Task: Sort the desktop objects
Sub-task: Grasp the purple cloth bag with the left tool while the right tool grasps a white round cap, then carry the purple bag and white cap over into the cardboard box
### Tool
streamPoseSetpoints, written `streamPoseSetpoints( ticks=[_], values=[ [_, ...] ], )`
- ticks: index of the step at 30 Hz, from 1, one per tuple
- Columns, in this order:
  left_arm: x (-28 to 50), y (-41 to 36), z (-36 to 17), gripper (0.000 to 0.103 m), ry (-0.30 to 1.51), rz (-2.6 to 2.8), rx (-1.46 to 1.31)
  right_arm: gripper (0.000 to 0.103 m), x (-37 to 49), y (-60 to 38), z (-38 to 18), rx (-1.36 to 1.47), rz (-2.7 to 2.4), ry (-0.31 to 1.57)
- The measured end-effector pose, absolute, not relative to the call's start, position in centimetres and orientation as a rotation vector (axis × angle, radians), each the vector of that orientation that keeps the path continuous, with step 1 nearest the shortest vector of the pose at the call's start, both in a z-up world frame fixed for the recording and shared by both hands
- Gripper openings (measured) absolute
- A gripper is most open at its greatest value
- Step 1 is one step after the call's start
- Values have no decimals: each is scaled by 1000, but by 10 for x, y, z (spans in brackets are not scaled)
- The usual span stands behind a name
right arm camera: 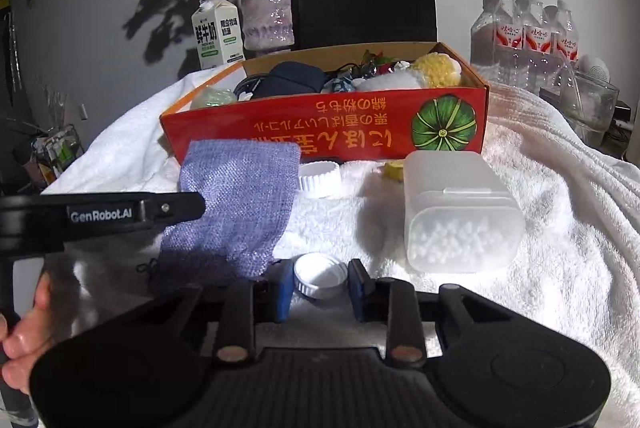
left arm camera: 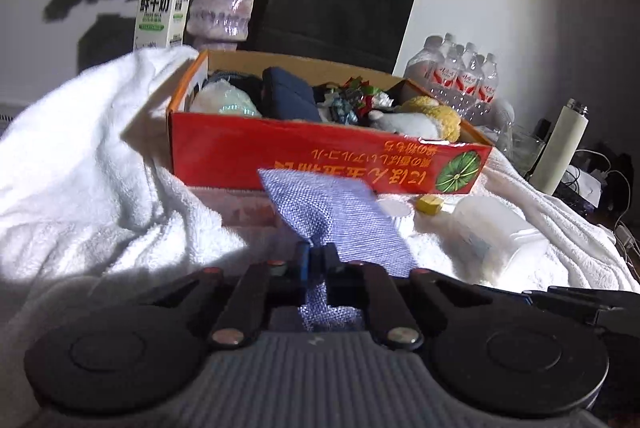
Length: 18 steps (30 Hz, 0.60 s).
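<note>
Just ahead of the claw lies a lilac woven cloth pouch point(right arm camera: 240, 204) on a white terry towel point(right arm camera: 560, 212); farther ahead, a red cardboard box point(right arm camera: 320, 132) bears yellow lettering and a green pumpkin print.

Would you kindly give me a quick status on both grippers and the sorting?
Left gripper shut on purple cloth pouch. Right gripper closing around white cap. Red box ahead, path clear.
</note>
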State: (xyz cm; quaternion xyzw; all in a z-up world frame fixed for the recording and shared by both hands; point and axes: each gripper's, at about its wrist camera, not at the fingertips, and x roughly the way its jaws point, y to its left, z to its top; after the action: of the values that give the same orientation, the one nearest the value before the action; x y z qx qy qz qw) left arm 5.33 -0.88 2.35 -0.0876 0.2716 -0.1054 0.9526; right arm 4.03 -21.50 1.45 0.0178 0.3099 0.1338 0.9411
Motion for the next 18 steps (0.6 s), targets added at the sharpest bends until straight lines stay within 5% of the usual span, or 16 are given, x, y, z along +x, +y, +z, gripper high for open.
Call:
streamPoseSetpoints(
  ticks=[10,18],
  values=[
    [-39,0,82,4,385,-310,-144,28,-20,-231,52,59,255,507],
    [-113,-1,80,4,442,-328,-161,28,-91,-239,66,22,254,450]
  ],
)
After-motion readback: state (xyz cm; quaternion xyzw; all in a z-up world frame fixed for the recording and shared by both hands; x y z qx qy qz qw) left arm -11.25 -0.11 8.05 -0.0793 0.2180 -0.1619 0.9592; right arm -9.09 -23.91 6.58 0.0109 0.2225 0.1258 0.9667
